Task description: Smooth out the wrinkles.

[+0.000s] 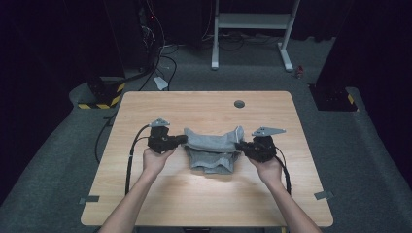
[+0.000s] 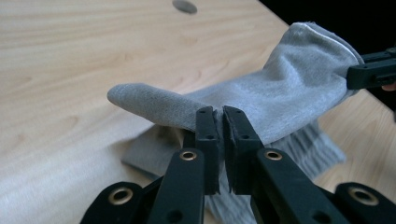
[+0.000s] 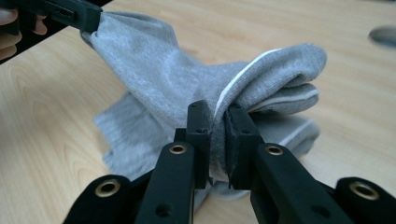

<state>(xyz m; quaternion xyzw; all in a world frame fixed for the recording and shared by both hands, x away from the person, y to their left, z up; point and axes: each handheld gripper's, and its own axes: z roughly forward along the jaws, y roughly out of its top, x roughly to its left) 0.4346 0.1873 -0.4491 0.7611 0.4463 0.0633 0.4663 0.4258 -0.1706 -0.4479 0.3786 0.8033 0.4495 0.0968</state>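
Note:
A grey sock [image 1: 211, 141] hangs stretched between my two grippers over the middle of the wooden table [image 1: 204, 199]. My left gripper [image 1: 183, 139] is shut on the sock's left end, the jaws pinching the fabric [image 2: 243, 100] in the left gripper view [image 2: 219, 116]. My right gripper [image 1: 238, 145] is shut on the other end, where a white edge stripe [image 3: 243, 74] shows in the right gripper view [image 3: 217, 112]. Under the held sock lies more grey ribbed fabric [image 1: 210, 161] flat on the table, seemingly a second sock [image 3: 119, 135].
A round grey cable grommet [image 1: 239, 104] sits in the table's far part. Beyond the table stand a white metal frame [image 1: 252, 24] and dark equipment with cables [image 1: 145, 43] on the floor. A black-and-yellow striped base [image 1: 104, 94] lies at far left.

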